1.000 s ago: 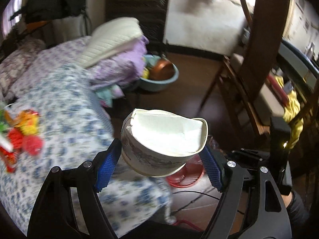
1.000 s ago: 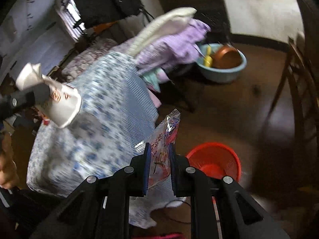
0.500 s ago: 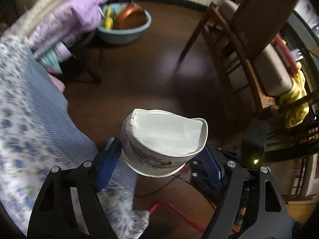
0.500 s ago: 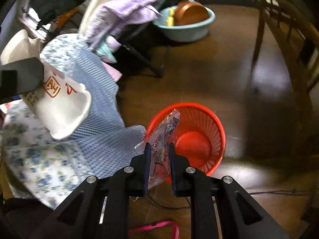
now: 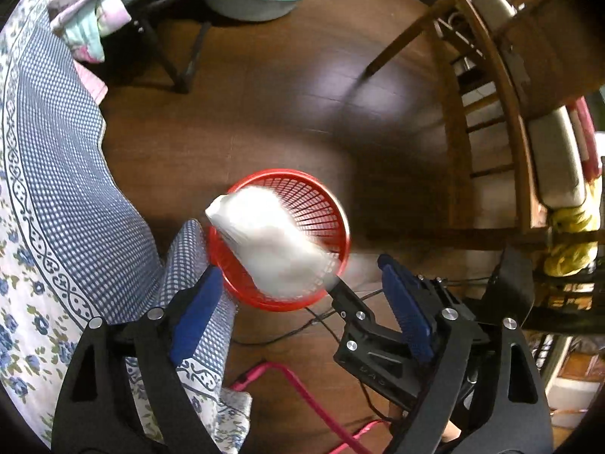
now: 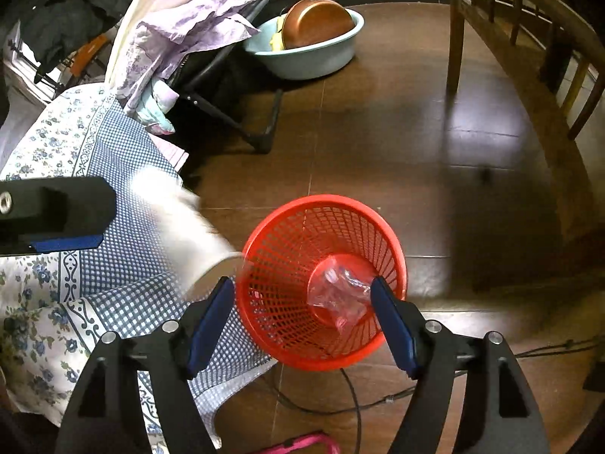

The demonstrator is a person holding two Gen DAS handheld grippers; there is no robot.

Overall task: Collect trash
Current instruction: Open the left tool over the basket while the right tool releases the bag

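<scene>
Left wrist view: both my grippers stand open over the red basket [image 5: 332, 204], holding nothing.

My left gripper [image 5: 298, 302] has just been opening; its blue pads are clear of the white paper bowl [image 5: 268, 242], which is blurred in mid-air over the basket's mouth. My right gripper [image 6: 302, 314] has likewise just been opening, with nothing between its pads; the clear snack wrapper [image 6: 342, 295] sits inside the basket near its bottom. The basket stands on the brown floor [image 6: 378, 143], just beside the blue checked cloth [image 6: 124, 227].
</scene>
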